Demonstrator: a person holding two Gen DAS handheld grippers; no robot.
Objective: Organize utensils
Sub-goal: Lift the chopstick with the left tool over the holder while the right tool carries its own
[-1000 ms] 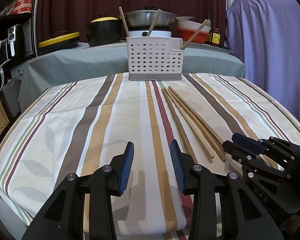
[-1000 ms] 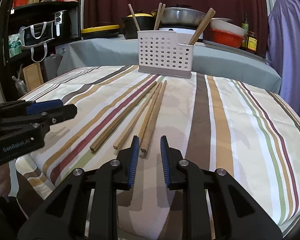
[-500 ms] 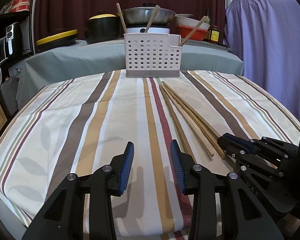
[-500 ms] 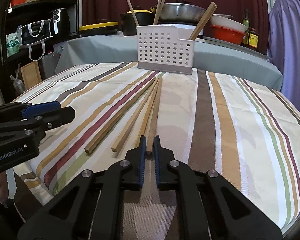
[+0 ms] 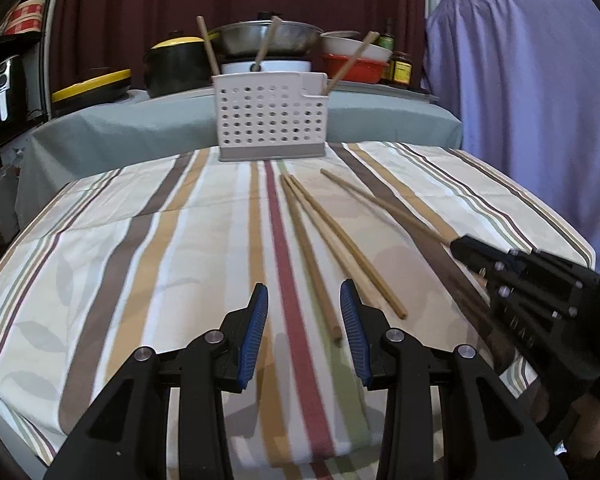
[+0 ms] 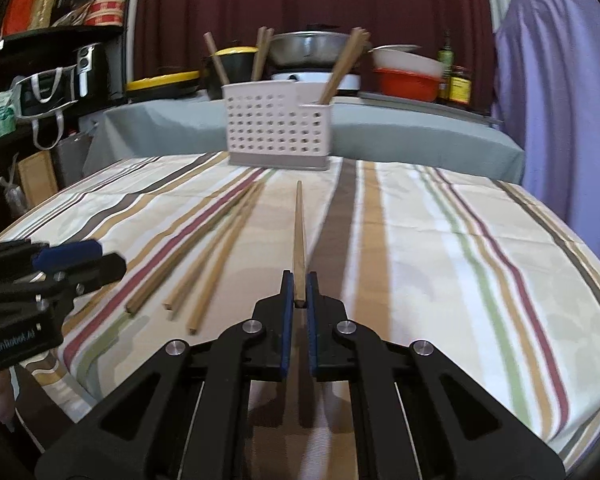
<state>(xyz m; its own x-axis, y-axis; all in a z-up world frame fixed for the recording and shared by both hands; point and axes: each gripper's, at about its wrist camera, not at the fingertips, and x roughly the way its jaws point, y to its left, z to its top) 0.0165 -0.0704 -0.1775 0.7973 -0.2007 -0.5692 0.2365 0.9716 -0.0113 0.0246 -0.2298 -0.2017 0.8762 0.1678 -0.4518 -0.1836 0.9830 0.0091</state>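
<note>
My right gripper (image 6: 298,290) is shut on one wooden chopstick (image 6: 299,236), which points ahead toward the white perforated utensil holder (image 6: 278,126); it holds the stick by its near end, lifted off the cloth. The held chopstick (image 5: 384,206) and right gripper (image 5: 466,249) also show in the left wrist view. Three loose chopsticks (image 6: 204,256) lie on the striped tablecloth to its left, also seen in the left wrist view (image 5: 324,248). My left gripper (image 5: 304,316) is open and empty just above their near ends. The holder (image 5: 272,114) has several chopsticks standing in it.
The striped cloth (image 5: 140,248) covers a rounded table with its edge close below the grippers. Behind the holder stands a grey-covered counter (image 6: 400,128) with pots, bowls and bottles. Shelves with bags stand at the left (image 6: 40,80). A purple drape (image 6: 560,100) hangs at the right.
My right gripper has closed on one chopstick and lifted it away from the other three. My left gripper has moved forward and right toward the loose chopsticks, still open.
</note>
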